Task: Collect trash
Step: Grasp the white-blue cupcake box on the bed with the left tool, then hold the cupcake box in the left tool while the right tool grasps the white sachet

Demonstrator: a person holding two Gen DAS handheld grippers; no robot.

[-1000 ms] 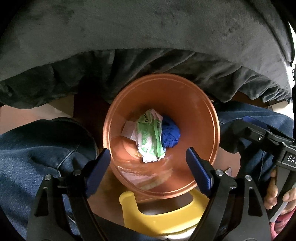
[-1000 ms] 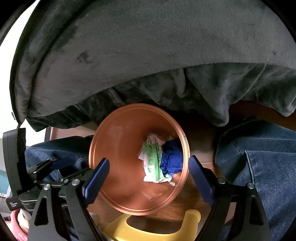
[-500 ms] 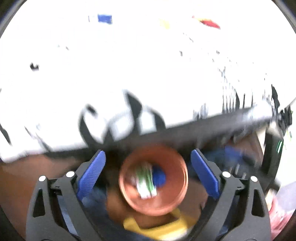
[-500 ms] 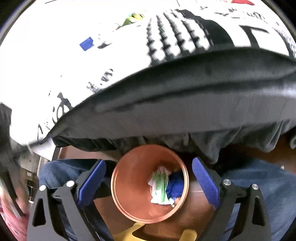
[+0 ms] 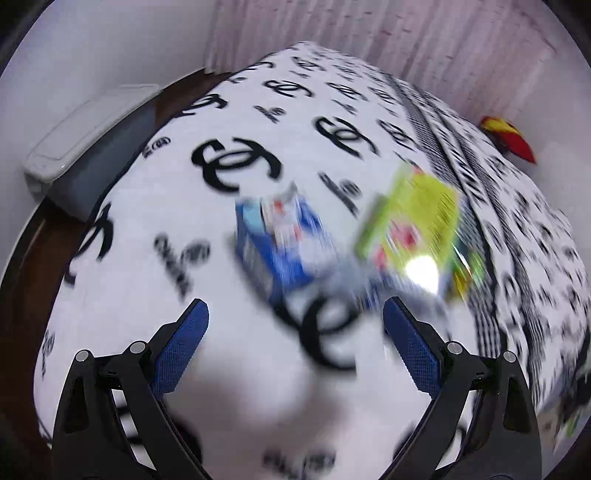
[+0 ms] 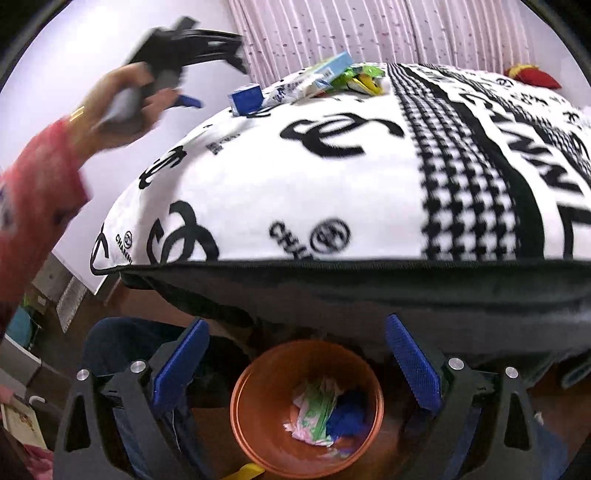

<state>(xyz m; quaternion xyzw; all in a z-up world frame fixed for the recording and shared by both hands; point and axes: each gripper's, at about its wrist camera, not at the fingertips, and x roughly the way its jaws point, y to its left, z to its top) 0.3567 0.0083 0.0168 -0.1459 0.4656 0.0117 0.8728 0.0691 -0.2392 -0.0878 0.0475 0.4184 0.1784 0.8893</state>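
Note:
In the left wrist view my left gripper [image 5: 295, 332] is open and empty above a white blanket with black logos [image 5: 155, 258]. A blurred blue carton [image 5: 280, 240] and a yellow-green wrapper [image 5: 417, 229] lie on it just ahead. In the right wrist view my right gripper [image 6: 295, 362] is open and empty above an orange bin [image 6: 258, 439] holding a green-white wrapper [image 6: 317, 413] and blue trash [image 6: 347, 413]. The left gripper [image 6: 192, 40] shows high at the upper left, near a small blue box [image 6: 247, 98] and a pile of wrappers [image 6: 332, 79] on the bed.
A grey lidded box [image 5: 92, 136] stands left of the bed. A red and yellow item [image 5: 509, 136] lies at the far right of the bed. A pink curtain [image 6: 369, 29] hangs behind. Jeans-clad legs [image 6: 122, 350] flank the bin; a dark blanket edge [image 6: 369, 291] overhangs it.
My left gripper has swung up from the bin to over the bed's trash. My right gripper has lifted and tilted up, so the bin now looks smaller and the bed is in view.

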